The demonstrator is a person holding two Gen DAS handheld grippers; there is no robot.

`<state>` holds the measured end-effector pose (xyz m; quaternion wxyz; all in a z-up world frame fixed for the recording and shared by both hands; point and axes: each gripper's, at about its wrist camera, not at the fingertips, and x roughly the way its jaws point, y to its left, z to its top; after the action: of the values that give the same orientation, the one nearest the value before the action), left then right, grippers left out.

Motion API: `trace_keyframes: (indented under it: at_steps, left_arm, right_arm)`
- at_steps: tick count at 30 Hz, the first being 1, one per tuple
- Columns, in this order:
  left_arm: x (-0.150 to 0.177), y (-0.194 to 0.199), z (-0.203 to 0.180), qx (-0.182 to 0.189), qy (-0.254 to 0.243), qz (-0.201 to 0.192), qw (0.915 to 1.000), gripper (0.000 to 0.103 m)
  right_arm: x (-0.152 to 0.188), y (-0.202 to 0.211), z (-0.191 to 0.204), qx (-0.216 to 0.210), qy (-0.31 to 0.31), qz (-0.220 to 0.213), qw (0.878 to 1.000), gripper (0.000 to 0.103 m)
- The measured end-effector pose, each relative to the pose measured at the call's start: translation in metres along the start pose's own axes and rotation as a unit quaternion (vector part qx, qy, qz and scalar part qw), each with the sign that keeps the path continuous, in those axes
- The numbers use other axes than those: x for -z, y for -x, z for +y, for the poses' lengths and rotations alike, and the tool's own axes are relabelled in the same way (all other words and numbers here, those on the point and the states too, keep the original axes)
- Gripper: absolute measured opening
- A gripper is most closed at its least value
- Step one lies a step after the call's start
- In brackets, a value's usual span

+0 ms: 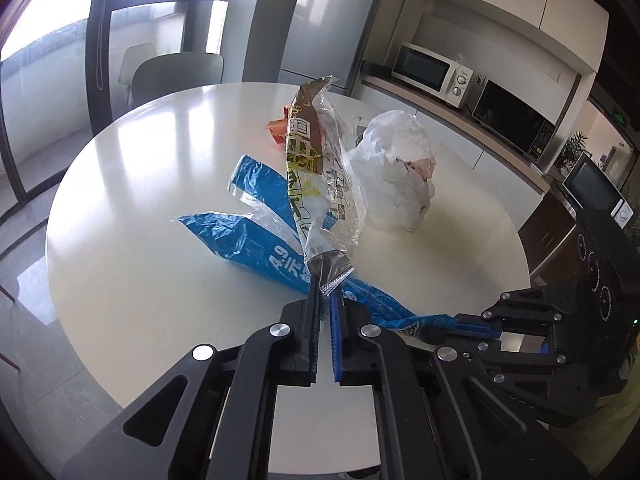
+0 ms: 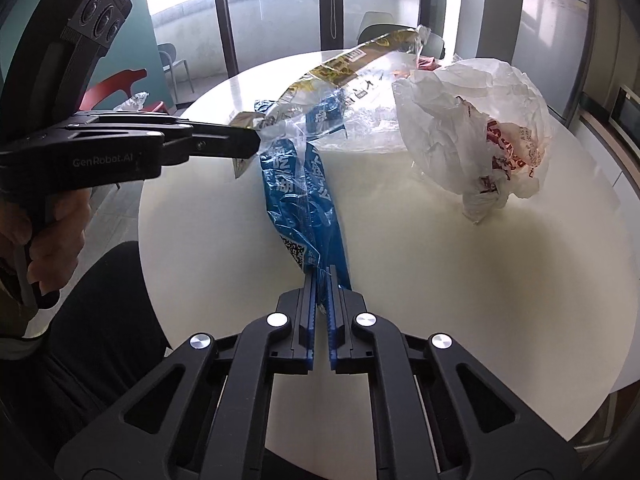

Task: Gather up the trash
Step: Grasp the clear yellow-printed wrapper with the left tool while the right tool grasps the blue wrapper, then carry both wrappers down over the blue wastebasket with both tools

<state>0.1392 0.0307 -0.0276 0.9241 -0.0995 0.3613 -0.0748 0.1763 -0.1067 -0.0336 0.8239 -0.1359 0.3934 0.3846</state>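
While the left gripper (image 1: pixel 325 300) pinches the silvery crimped end of a brown-and-yellow snack wrapper (image 1: pixel 306 148), the wrapper stands up and away from it, its clear torn side hanging open above the round white surface (image 1: pixel 132 184). Seen from the right wrist camera, this same gripper (image 2: pixel 256 142) reaches in from the left, held in the person's hand (image 2: pixel 48 240), and the wrapper (image 2: pixel 352 64) stretches from its tips toward the far right, lifted off the surface (image 2: pixel 460 264). The right gripper (image 2: pixel 321 280) has its two blue-padded fingers pressed together on the near end of a long blue plastic package (image 2: pixel 304 196), which runs away from it along the middle of the surface and passes under the lifted wrapper. In the left wrist view that blue package (image 1: pixel 248 240) lies across the surface below the wrapper, its near right end caught in the right gripper (image 1: pixel 448 322), which enters from the right edge. A crumpled white plastic bag with red print (image 2: pixel 472 128) sits on the far right part of the surface, near the wrapper's far end but apart from the blue package; the left wrist view shows it (image 1: pixel 394 172) just right of the raised wrapper. A small orange-red wrapper (image 1: pixel 279 128) lies on the surface behind the brown one.
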Motion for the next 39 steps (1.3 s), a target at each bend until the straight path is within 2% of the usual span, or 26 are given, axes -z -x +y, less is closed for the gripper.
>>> trace_keyframes:
  at_steps: [8,20,29,39]
  left_arm:
    - [0.012,0.056,0.017,-0.013,0.017,-0.035,0.9991,0.004]
    - [0.046,0.098,0.023,-0.029,0.024,-0.043,0.9984,0.004]
    - [0.081,0.127,0.017,-0.032,-0.004,-0.026,0.9991,0.004]
    - [0.119,0.157,0.027,-0.034,-0.006,0.014,0.9993,0.004]
  right_arm:
    - [0.021,0.025,0.012,-0.005,-0.038,-0.039,0.999,0.004]
    - [0.057,0.068,0.015,0.0,-0.095,-0.068,0.993,0.004]
    - [0.092,0.1,0.034,0.01,-0.12,-0.06,0.991,0.004]
    - [0.133,0.133,0.058,-0.014,-0.142,-0.041,0.989,0.004]
